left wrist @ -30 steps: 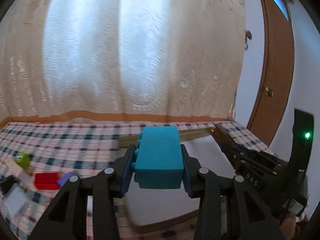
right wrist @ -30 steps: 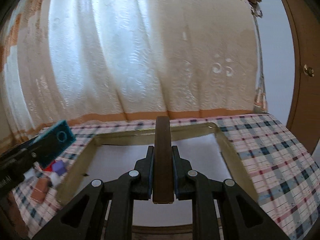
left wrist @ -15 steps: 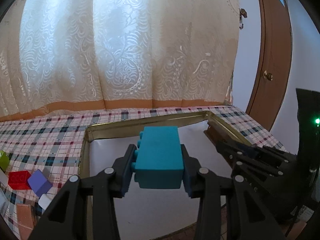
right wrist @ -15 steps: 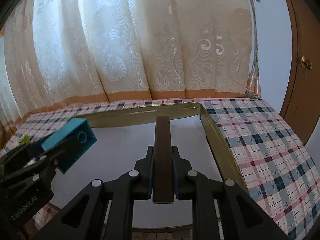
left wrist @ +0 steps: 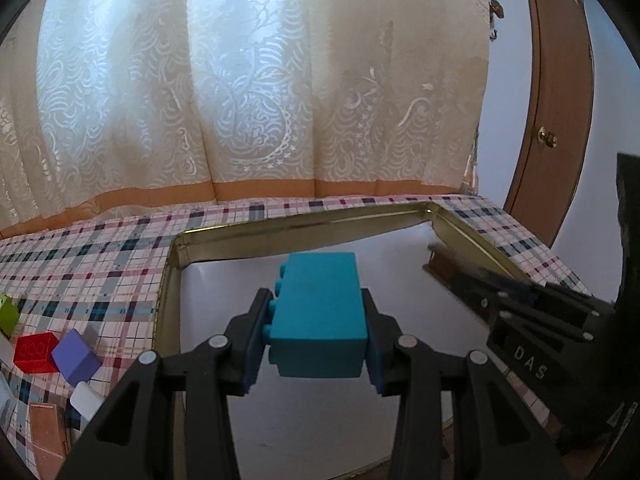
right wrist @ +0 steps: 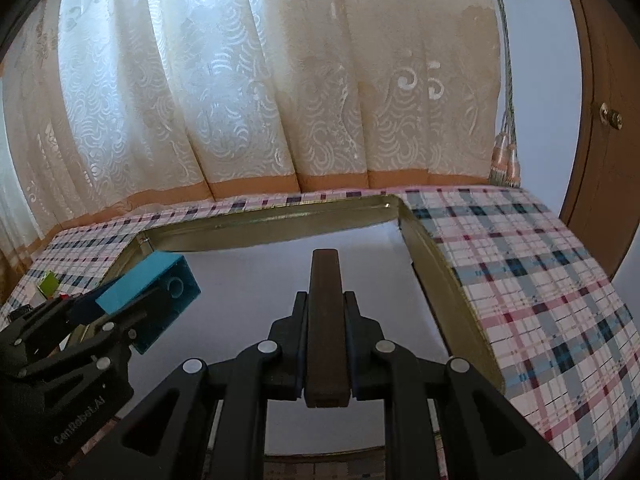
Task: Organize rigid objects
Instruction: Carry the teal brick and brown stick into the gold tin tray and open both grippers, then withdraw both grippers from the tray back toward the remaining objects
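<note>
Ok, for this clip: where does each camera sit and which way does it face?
Left wrist: on the left gripper, looking along its fingers, angled down over the tray toward the curtain; it grips the blue block.
Right wrist: on the right gripper, same heading; it clamps the brown bar.
Shared: tray, curtain, plaid cloth, door, and each shows the other gripper.

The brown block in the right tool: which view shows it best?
The right wrist view: the brown block sits centred, clamped edge-on between the right tool pads, its full length visible over the tray. The left wrist view shows only its blurred tip at the right, sticking out of the right tool.
</note>
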